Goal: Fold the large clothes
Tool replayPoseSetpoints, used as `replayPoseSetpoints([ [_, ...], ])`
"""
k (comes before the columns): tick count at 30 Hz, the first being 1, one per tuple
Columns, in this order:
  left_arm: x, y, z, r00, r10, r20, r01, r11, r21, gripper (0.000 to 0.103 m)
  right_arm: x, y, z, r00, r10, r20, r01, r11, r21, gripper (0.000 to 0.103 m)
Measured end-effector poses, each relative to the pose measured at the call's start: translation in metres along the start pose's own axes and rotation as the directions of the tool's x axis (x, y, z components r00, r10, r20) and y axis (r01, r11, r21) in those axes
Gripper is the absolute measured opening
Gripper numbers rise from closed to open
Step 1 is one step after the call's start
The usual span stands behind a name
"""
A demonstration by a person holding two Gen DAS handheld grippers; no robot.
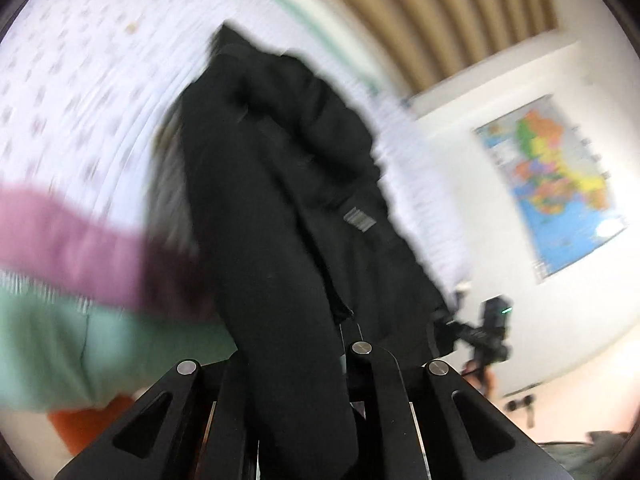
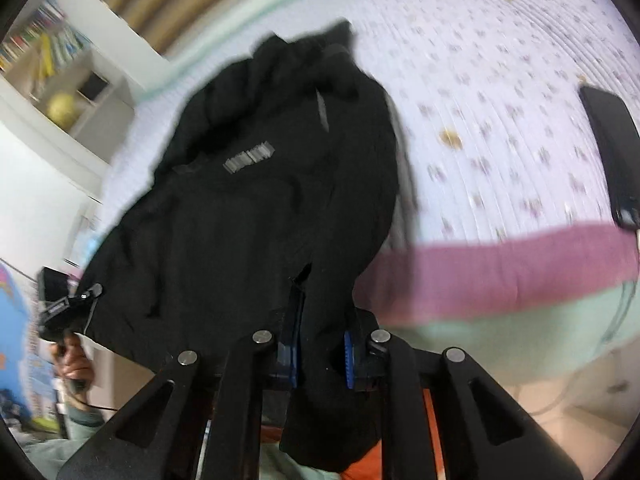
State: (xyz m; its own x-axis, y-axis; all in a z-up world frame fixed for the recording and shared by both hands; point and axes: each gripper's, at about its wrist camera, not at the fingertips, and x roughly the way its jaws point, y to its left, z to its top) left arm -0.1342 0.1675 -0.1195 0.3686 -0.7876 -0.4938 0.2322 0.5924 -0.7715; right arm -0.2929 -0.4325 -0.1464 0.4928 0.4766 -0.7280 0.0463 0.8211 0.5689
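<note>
Left wrist view: left claw (image 1: 320, 360) is clamped on a fold of the black jacket (image 1: 280, 184), cloth bunched thick between its jaws. Right wrist view: right claw (image 2: 320, 344) likewise closed on the jacket (image 2: 256, 208), dark fabric filling the gap between the blue pads (image 2: 349, 360).

Jacket hangs and drapes from both claws over the bed (image 2: 500, 92), stretching away toward the bed's far edge; whether its far end rests on the quilt cannot be told through the blur. A grey printed label (image 2: 249, 159) faces up mid-body. A pink-and-green blanket (image 2: 500, 272) lies along the near edge of the bed; a dark phone (image 2: 610, 152) sits toward the right edge.

Handling judgement:
- Soft, limp, bulky; probably padded, so moderately heavy for cloth and slow to settle.
- Shell looks smooth, likely slippery; a thin pinch may slide out.
- Thick folds spring back, so creases need pressing flat.
- Best holds: hem corners, shoulder seams, or collar, where layers are stitched and give the pads purchase.
- Not fragile; the zip edge may snag.
</note>
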Motion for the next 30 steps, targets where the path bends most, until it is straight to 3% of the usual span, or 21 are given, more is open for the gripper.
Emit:
replayPoseSetpoints([
  [4,-0.006,-0.014,0.044,0.993,-0.096,0.067,0.095,0.995,0.015,0.010,-0.017,0.015,0.039,0.993,0.083,0.083,-0.082,0.996,-0.023,0.020],
  [7,0.000,-0.018,0.080,0.984,-0.137,0.111,0.138,0.990,0.005,0.010,-0.020,0.028,0.073,0.986,0.094,0.137,-0.089,0.995,-0.040,0.020],
  [11,0.012,-0.023,0.126,0.976,-0.140,0.169,0.143,0.990,-0.003,0.011,-0.018,0.038,0.131,0.975,0.082,0.205,-0.075,0.996,-0.041,0.020],
  [16,0.047,-0.023,0.190,0.970,-0.045,0.239,0.054,0.998,-0.031,0.013,-0.010,0.038,0.197,0.958,0.062,0.281,-0.060,0.998,-0.014,0.020],
  [21,0.096,-0.002,0.244,0.958,0.065,0.281,-0.041,0.995,-0.089,0.018,0.039,0.033,0.264,0.954,-0.014,0.301,0.003,0.999,0.037,0.020],
  [24,0.130,0.025,0.267,0.952,0.167,0.256,-0.136,0.981,-0.135,0.020,0.084,0.028,0.290,0.961,-0.080,0.264,0.063,0.995,0.071,0.020],
  [27,0.169,0.062,0.278,0.953,0.239,0.185,-0.203,0.959,-0.196,0.020,0.145,0.010,0.310,0.971,-0.162,0.176,0.140,0.982,0.129,0.021],
  [30,0.197,0.096,0.276,0.963,0.221,0.154,-0.185,0.958,-0.217,0.020,0.202,-0.010,0.312,0.973,-0.215,0.085,0.201,0.968,0.152,0.020],
])
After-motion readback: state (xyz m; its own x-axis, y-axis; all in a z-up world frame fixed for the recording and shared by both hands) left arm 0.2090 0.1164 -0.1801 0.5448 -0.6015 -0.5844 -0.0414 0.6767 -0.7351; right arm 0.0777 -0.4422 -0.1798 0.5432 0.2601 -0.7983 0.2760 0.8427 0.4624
